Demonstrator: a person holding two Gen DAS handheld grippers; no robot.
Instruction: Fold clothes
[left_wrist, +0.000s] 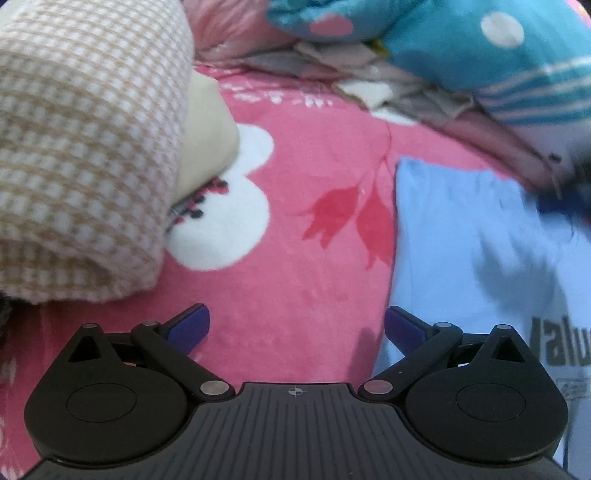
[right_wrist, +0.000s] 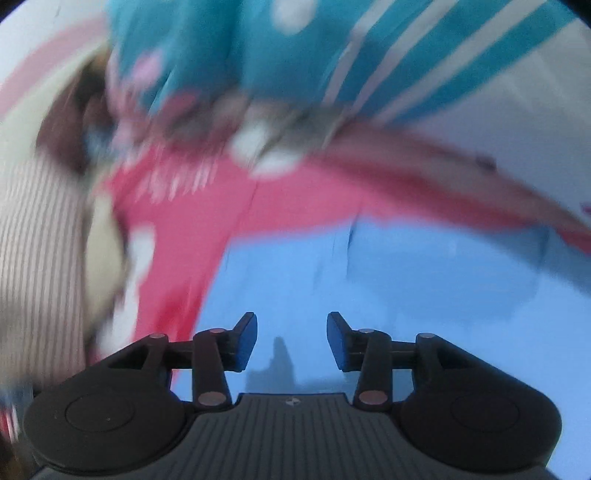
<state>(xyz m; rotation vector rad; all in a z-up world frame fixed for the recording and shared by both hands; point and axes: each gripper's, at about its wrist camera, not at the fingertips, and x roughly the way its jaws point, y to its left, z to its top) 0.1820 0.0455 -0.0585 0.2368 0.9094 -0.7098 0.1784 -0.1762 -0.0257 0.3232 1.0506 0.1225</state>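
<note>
A: Light blue cotton, that shirt (left_wrist: 461, 240) — it lies flat on the pink blanket (left_wrist: 295, 147), under the right gripper (right_wrist: 291, 341) and just right of the left gripper (left_wrist: 297, 326).

B: Anything held?

A: No. The left one's jaws stand wide apart over bare blanket. The right one's jaws are parted too, nothing between them, only shirt below.

B: What could go wrong from here?

A: I'd judge three things. The right view is smeared, so the hand seems to be moving fast; a pinch made like that could miss the shirt's edge, or catch the fleecy blanket along with it. The fold could also spring back, since nothing pins the cloth. And the checked cloth (left_wrist: 81, 147) bulges close on the left; a wide sweep could drag it.

B: Count for me.

A: Two grippers. One blue shirt with dark print near its lower right. One checked cloth, with one cream piece (left_wrist: 207, 129) tucked beside it. One teal dotted and striped quilt (left_wrist: 498, 55) at the back. Some grey-beige cloths (left_wrist: 388, 85) below it — too crumpled to number.
</note>
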